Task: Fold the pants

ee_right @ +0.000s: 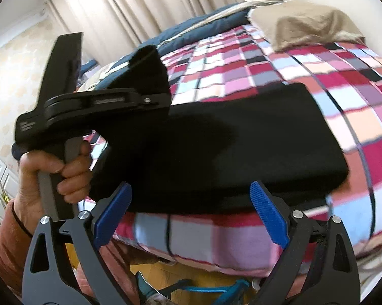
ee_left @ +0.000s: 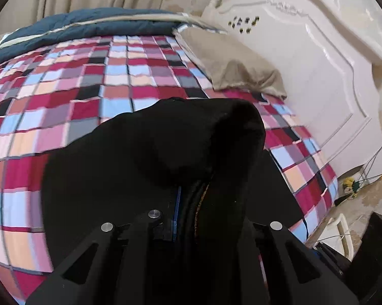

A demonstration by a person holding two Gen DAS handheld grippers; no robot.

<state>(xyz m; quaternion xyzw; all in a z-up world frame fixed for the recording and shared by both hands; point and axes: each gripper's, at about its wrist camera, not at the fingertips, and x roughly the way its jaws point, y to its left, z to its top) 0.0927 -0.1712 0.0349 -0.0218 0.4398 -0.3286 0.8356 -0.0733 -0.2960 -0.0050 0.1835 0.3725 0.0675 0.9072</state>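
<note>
The black pants (ee_right: 254, 142) lie folded on the checked bedspread (ee_right: 318, 76) near the bed's front edge. My left gripper (ee_left: 191, 203) is shut on a bunched part of the black pants (ee_left: 152, 152) and lifts it off the bed; the cloth covers most of its fingers. In the right wrist view the left gripper's body (ee_right: 94, 111), held in a hand, is at the pants' left end. My right gripper (ee_right: 191, 203) is open and empty just in front of the pants' near edge, its blue pads (ee_right: 269, 213) apart.
A tan pillow (ee_left: 231, 63) lies by the white headboard (ee_left: 318, 63). A dark blue quilt (ee_left: 89, 25) lies at the far side by the curtains (ee_right: 140, 7). Wooden floor (ee_right: 165, 277) shows below the bed's edge. Cables and small items (ee_left: 351, 185) lie beside the headboard.
</note>
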